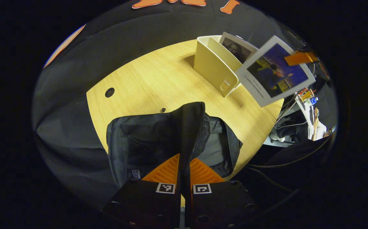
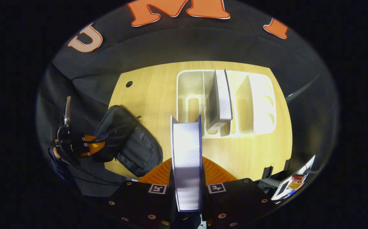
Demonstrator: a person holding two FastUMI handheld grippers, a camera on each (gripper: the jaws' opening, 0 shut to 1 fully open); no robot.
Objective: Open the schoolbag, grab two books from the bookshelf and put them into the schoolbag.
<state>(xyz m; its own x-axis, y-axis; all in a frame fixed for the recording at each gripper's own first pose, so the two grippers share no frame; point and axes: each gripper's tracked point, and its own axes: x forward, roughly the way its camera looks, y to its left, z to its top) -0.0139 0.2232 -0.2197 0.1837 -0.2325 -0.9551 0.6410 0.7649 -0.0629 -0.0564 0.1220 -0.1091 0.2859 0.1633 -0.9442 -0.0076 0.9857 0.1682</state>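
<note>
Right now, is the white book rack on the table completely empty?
No: in the right gripper view one book stands upright in a middle slot of the rack, while the right gripper holds another book clear of it.

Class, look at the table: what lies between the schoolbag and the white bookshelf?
Nothing: in the right gripper view, bare table separates schoolbag from bookshelf.
</note>
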